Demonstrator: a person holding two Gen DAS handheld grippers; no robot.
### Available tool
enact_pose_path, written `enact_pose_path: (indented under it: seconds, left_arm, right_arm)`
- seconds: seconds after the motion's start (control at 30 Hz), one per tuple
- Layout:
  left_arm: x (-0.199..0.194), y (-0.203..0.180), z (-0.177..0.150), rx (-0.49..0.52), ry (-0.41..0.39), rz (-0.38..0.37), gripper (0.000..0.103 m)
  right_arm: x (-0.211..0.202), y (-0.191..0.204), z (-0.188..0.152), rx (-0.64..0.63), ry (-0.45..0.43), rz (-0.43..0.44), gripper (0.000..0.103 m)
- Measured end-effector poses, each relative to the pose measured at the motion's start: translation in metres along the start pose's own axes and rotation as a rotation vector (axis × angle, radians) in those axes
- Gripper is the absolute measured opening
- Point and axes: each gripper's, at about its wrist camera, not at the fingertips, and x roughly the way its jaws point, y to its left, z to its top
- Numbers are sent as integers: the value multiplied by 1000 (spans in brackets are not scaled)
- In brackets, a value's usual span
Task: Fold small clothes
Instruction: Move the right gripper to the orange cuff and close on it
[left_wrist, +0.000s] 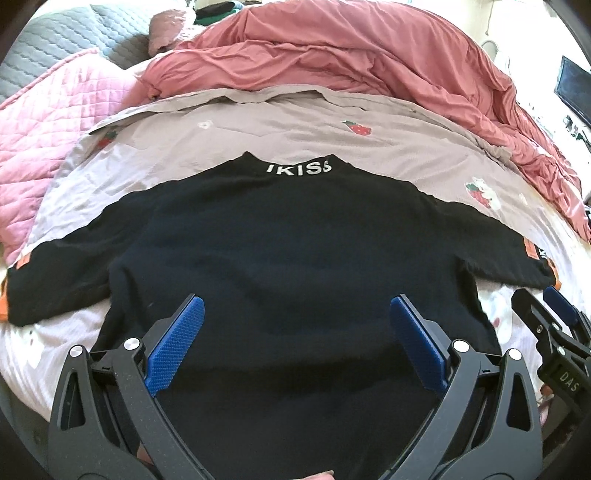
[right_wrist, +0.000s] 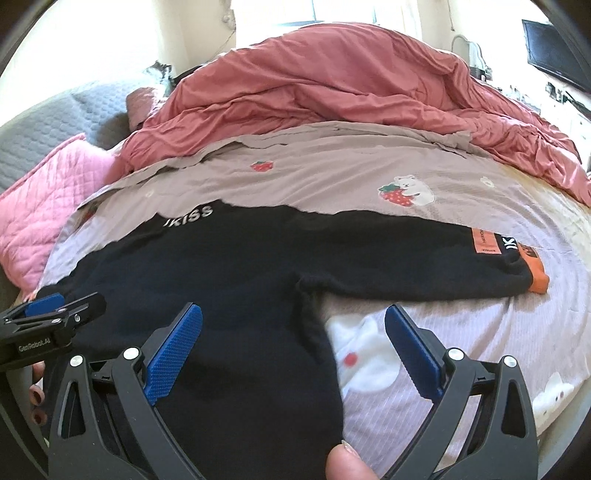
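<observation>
A black sweater (left_wrist: 280, 240) with white "IKISS" lettering at the collar lies flat on the bed, back up, both sleeves spread out. Its right sleeve (right_wrist: 424, 258) ends in an orange cuff (right_wrist: 537, 278). My left gripper (left_wrist: 295, 317) hovers open above the sweater's lower middle, with nothing between the blue pads. My right gripper (right_wrist: 293, 325) is open over the sweater's right side edge below the armpit, also holding nothing. Each gripper shows at the edge of the other's view: the right gripper (left_wrist: 546, 306) and the left gripper (right_wrist: 55, 306).
The sweater rests on a mauve sheet (left_wrist: 295, 133) printed with strawberries and bears. A rumpled red duvet (left_wrist: 351, 51) is heaped behind it, with a pink quilted blanket (left_wrist: 55, 122) at left. A dark screen (right_wrist: 554, 55) stands far right. A fingertip (right_wrist: 347, 465) shows at the bottom edge.
</observation>
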Motion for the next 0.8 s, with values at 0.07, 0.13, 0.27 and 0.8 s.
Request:
enact_pose_path:
  seconds: [0.07,0.13,0.27,0.8]
  left_arm:
    - [4,-2,7,-3,5,-11,94]
    - [8,-5,16,-5,4,-21,94]
    - [17,-12,29,8,1,-8,94]
    - [70,-12,55,13,-38,98,94]
  right_arm:
    - [5,-6,5,14,1,2,99]
    - [10,-15,11,36,-3,-7,99]
    - [19,-30,18,79,-3,-19,99]
    - [26,-147,39,228,-87,-234,99]
